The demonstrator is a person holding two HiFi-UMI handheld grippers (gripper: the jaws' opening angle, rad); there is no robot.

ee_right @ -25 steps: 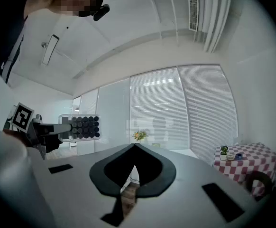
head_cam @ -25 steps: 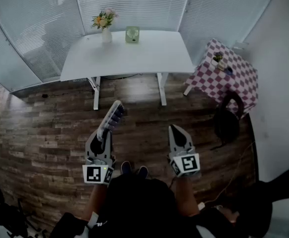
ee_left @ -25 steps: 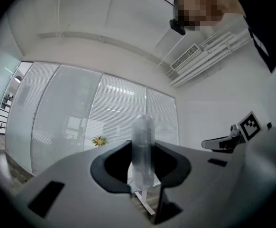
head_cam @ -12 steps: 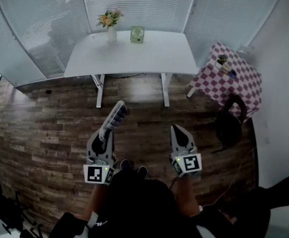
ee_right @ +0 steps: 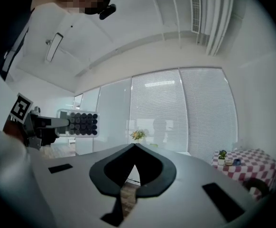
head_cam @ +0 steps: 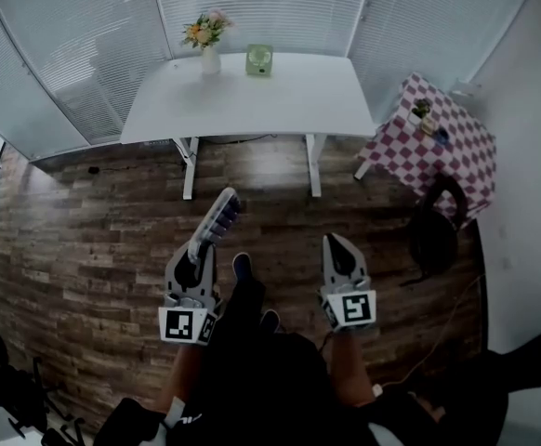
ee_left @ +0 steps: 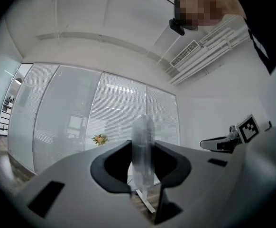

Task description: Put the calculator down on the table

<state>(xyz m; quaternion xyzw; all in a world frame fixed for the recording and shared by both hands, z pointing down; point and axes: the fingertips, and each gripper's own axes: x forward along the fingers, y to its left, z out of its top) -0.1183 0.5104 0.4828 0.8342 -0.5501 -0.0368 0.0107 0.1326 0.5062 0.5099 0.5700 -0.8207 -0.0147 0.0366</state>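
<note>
While the left gripper [head_cam: 196, 254] grips the calculator [head_cam: 217, 216] by its near end above the floor [head_cam: 85, 240] and the right gripper [head_cam: 335, 246] is closed empty, the far table [head_cam: 280, 100] stands well apart, so the putting-down is not yet done

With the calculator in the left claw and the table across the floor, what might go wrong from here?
1. The left claw pinches the calculator at one end only, with most of it sticking out, so it may pivot or slip on the way over.
2. A vase of flowers and a green box stand at the far edge of the table; setting down too deep could knock them.
</note>
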